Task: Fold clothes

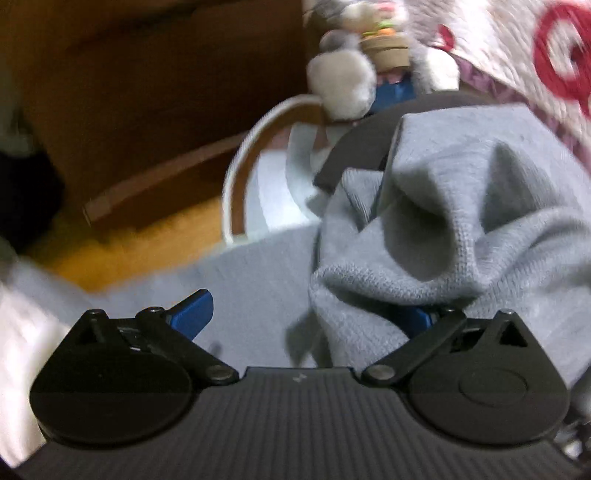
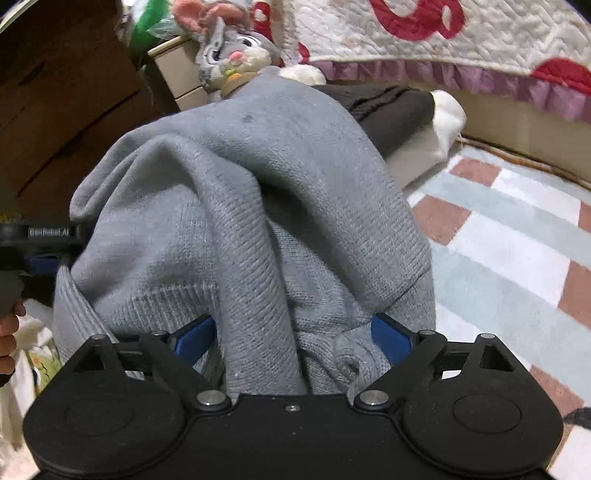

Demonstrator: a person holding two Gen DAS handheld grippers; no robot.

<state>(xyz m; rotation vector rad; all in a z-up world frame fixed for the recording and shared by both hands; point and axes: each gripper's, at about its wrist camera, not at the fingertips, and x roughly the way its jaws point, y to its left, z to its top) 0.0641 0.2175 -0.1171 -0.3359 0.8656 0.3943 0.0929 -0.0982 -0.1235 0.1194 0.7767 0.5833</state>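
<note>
A grey knitted sweater (image 1: 461,229) hangs bunched in front of both cameras and also fills the right wrist view (image 2: 258,221). My left gripper (image 1: 306,314) has its blue fingers (image 1: 192,314) spread wide; sweater cloth drapes over the right finger. My right gripper (image 2: 291,339) also has its blue fingers (image 2: 195,339) wide apart, with a thick fold of the sweater lying between them. The left gripper shows at the left edge of the right wrist view (image 2: 40,251), against the sweater's edge.
A stuffed rabbit toy (image 2: 232,55) sits behind the sweater, also in the left wrist view (image 1: 343,81). A quilted bedspread with red letters (image 2: 424,33) hangs at the back. A dark garment (image 2: 391,110) lies on a checked rug (image 2: 509,240). A brown cabinet (image 1: 147,92) stands left.
</note>
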